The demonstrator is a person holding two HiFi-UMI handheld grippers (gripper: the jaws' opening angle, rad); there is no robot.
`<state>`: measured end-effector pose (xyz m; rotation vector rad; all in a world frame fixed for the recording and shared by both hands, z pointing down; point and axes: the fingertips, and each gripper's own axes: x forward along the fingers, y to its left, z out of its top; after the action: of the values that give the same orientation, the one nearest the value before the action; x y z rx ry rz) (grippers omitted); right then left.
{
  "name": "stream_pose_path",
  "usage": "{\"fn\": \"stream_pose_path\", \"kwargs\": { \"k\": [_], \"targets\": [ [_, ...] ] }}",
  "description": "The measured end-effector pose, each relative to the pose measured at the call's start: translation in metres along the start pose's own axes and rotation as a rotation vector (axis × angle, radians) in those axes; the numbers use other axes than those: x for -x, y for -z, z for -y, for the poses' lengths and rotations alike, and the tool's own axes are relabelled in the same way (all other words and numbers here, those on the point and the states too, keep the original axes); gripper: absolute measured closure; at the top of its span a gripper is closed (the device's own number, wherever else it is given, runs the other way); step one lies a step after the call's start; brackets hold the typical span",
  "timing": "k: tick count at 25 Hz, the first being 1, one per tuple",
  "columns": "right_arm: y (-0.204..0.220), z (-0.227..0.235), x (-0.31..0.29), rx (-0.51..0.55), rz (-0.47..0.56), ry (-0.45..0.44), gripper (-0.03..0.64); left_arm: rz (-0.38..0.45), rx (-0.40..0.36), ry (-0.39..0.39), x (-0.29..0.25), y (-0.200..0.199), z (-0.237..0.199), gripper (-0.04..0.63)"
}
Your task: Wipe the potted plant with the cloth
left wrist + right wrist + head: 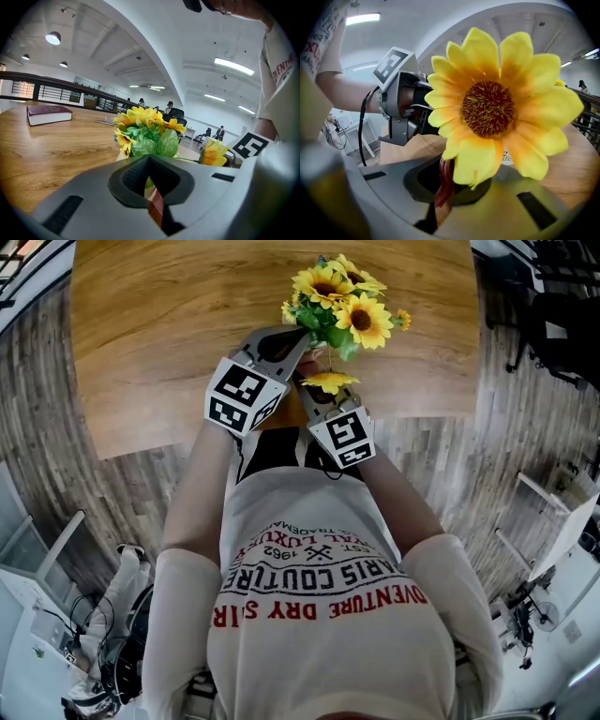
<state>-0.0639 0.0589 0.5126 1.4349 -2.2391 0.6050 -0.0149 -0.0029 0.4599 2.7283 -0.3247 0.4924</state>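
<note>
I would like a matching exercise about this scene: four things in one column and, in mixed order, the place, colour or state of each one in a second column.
Things:
1. book
2. sunflower bunch
3. red-brown cloth
4. left hand-held gripper

Places, colours, states:
A. jaws together
B. pinched in the right hand-held gripper
C. lying flat on the wooden table
D. yellow heads over green leaves

Pairs: 1-C, 2-D, 3-B, 4-A.
</note>
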Motion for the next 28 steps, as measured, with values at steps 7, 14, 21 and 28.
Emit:
{"fn": "stream_pose_path", "kwargs": {
  "k": [7,14,21,28],
  "targets": [
    [0.020,0.015,0.026,-0.007,-0.038,0.055,0.583,0.020,-0.003,-0.019,0.002,0.000,-0.002,0.580],
    [0.034,0.068,0.063,-0.053,-0.058,0.160,0.583,0.000,-0.022,-0.038,0.004,0.002,0.002,0.580],
    [0.040,0.134,0.075,-0.072,-0.075,0.213,0.583,-0.023,-0.047,-0.097,0.002,0.003,0.000,0.580],
    [0.017,0.186,0.065,-0.021,-0.103,0.162,0.583,-0.004,0.025,-0.226,0.002,0.001,-0.006,0.580]
  ]
}}
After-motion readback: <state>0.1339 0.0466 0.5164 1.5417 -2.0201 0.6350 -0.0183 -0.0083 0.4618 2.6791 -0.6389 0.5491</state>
